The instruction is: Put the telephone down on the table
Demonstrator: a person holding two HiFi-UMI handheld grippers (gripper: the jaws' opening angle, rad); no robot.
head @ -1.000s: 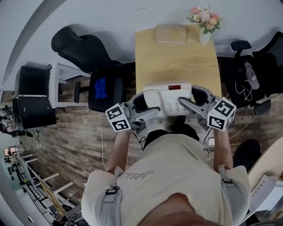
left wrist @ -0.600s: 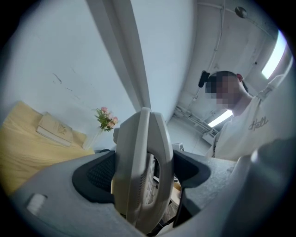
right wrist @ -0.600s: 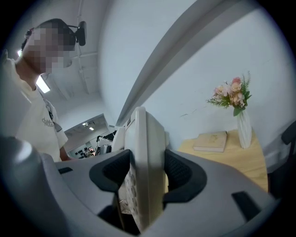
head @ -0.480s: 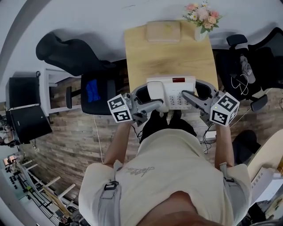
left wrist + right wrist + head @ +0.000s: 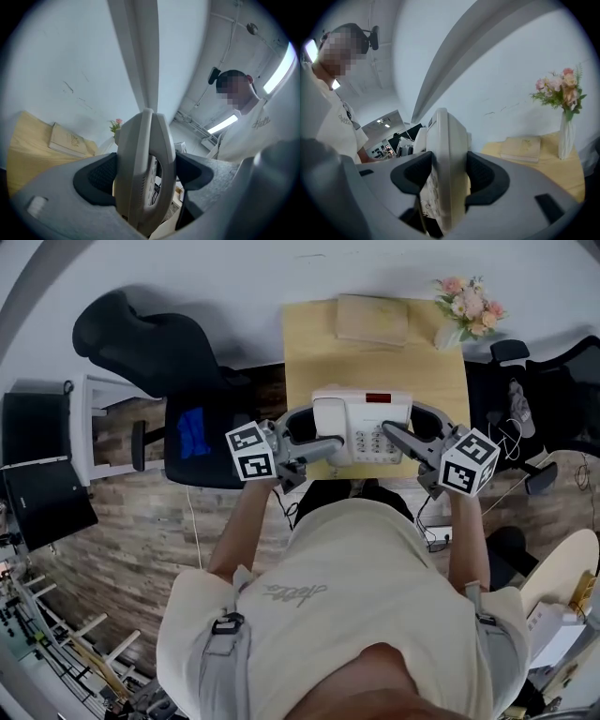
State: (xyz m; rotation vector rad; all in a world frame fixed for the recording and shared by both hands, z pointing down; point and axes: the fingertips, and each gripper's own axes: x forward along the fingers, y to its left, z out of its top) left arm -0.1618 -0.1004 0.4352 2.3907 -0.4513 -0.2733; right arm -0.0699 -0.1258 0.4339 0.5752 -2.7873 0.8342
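A white desk telephone with a keypad and a small red display is held over the near edge of the light wooden table. My left gripper is shut on its left side, where the handset lies. My right gripper is shut on its right side. In both gripper views the phone stands edge-on between the dark pads. Whether its base touches the table is hidden.
A closed beige book lies at the table's far edge, a vase of pink flowers at the far right corner. Black office chairs stand left and right of the table. Cables trail on the wooden floor.
The telephone, carried in both grippers, has moved forward from in front of the table to over its near edge. The person has stepped closer to the table.
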